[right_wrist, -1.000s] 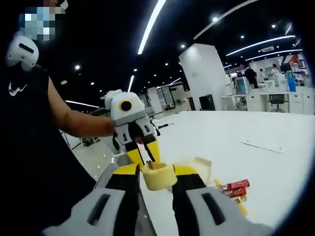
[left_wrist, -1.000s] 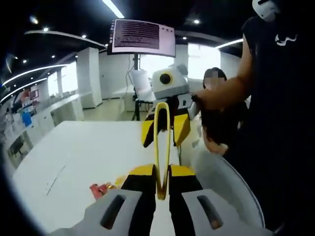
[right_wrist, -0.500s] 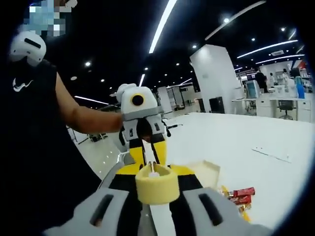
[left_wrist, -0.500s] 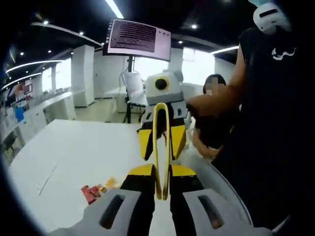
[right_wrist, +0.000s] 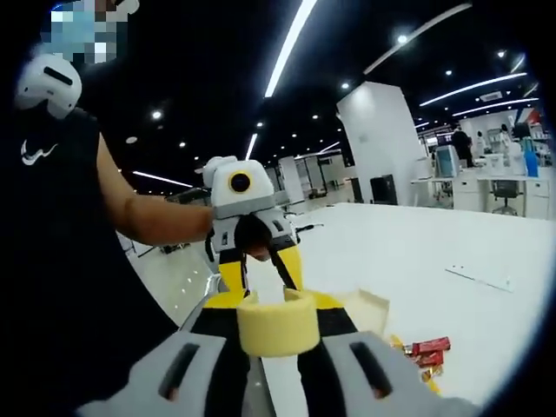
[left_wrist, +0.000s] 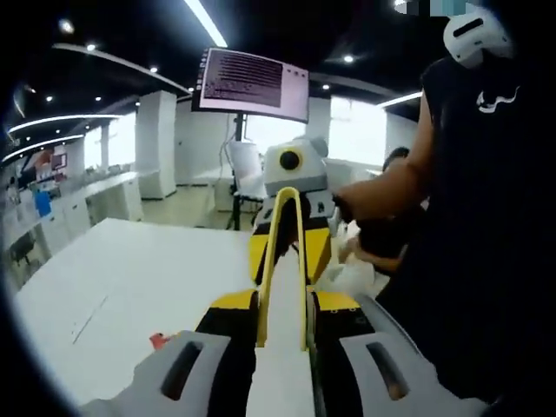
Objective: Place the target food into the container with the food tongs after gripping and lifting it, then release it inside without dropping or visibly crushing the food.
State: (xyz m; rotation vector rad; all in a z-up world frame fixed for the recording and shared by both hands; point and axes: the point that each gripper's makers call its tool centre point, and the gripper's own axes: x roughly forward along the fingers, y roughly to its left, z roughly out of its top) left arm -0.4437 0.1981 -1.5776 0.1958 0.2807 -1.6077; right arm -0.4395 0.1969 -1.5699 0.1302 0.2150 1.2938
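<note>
Left gripper (left_wrist: 284, 317) clamps one yellow tongs (left_wrist: 287, 252); right gripper (right_wrist: 276, 323) one container (right_wrist: 278, 323).

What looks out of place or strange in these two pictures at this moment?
The tools are held up in the air, far above the white table. The left claw grips yellow tongs, the right claw a yellow container. Red snack packets lie loose on the table. Nothing looks spilled or damaged.

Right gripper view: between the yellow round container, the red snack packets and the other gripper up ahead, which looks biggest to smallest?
1. Other gripper, though farther off.
2. Yellow round container, enlarged by nearness, so truly unsure.
3. Red snack packets on the white table.
</note>
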